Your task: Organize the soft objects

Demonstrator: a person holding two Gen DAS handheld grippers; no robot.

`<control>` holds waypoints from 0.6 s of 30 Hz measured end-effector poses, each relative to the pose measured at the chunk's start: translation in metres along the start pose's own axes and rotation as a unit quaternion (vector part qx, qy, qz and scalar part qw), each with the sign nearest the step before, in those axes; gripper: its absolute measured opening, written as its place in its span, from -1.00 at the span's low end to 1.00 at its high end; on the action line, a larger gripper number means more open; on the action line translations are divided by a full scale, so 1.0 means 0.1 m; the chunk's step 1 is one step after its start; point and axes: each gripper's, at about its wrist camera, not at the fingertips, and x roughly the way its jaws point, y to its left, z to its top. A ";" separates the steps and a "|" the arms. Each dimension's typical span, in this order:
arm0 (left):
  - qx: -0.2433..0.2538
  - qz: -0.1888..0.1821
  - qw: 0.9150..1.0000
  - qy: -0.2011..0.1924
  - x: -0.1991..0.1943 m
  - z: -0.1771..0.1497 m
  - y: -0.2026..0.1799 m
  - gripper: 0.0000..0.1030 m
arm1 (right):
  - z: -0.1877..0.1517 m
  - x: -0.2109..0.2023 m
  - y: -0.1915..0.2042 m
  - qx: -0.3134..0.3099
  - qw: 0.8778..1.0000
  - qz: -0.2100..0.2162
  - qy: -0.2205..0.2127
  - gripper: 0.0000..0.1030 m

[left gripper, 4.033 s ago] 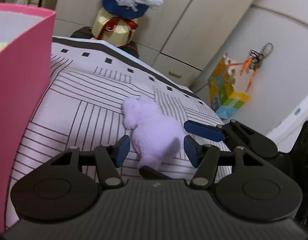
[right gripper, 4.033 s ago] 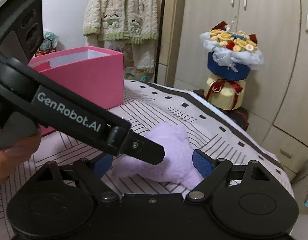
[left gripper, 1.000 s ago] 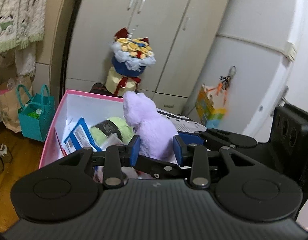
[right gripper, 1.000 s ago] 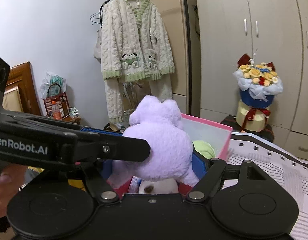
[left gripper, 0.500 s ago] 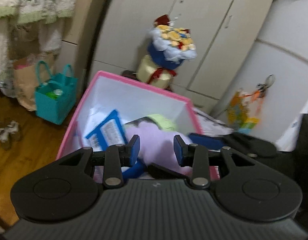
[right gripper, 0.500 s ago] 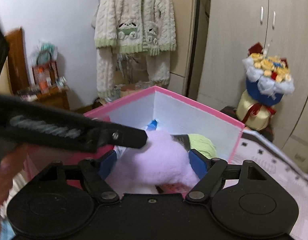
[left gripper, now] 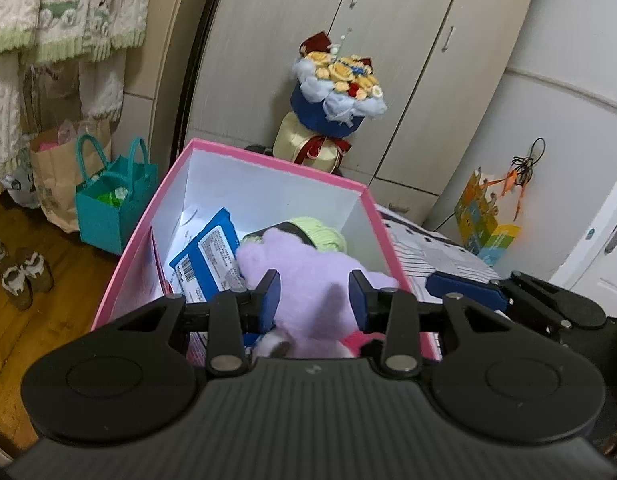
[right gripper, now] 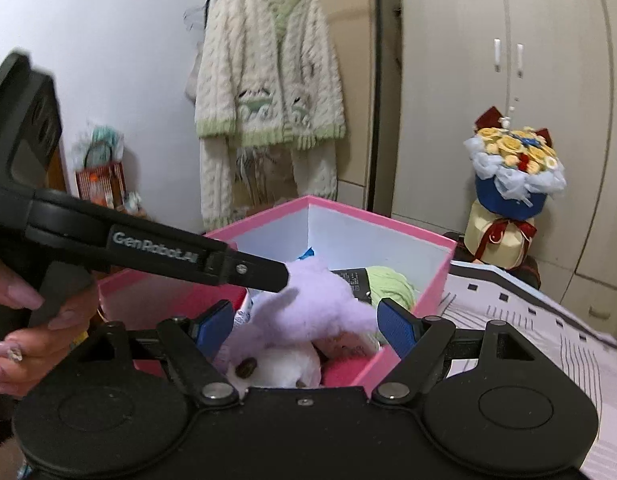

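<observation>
A purple plush toy (left gripper: 308, 280) lies in the pink box (left gripper: 276, 164), on top of a white plush (right gripper: 276, 368) and beside a ball of green yarn (left gripper: 324, 232). My left gripper (left gripper: 312, 296) pinches a narrow part of the purple plush (right gripper: 320, 304), and its jaws are opening. Its finger (right gripper: 244, 268) reaches in from the left in the right wrist view. My right gripper (right gripper: 304, 328) stands wide around the toy; a gap shows at its left pad. A blue packet (left gripper: 208, 256) leans inside the box.
The pink box (right gripper: 388, 220) sits at the edge of a striped bed cover (right gripper: 528, 328). A flower bouquet (left gripper: 336, 92) stands behind it before wardrobe doors. A teal bag (left gripper: 112, 200) and shoes are on the wooden floor at left. A knitted cardigan (right gripper: 268, 92) hangs behind.
The purple plush was lifted off the bed, carried over the pink box and lowered into it. Both grippers have sunk with it, and the toy now rests on the box's contents.
</observation>
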 end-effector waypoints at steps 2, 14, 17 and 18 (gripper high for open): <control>0.002 -0.002 1.000 -0.006 -0.10 -0.03 -0.05 -0.23 | -0.04 -0.13 -0.02 0.010 1.000 -0.009 -0.007 0.60; 0.055 0.010 0.997 -0.051 -0.74 -0.26 -0.53 0.27 | -0.20 -0.86 -0.16 0.073 0.993 -0.087 -0.021 0.66; 0.068 0.004 0.996 -0.058 -0.90 -0.32 -0.64 0.41 | -0.24 -1.05 -0.18 0.086 0.991 -0.101 -0.029 0.70; 0.072 0.003 0.996 -0.062 -0.96 -0.34 -0.67 0.47 | -0.25 -1.11 -0.17 0.089 0.990 -0.106 -0.031 0.71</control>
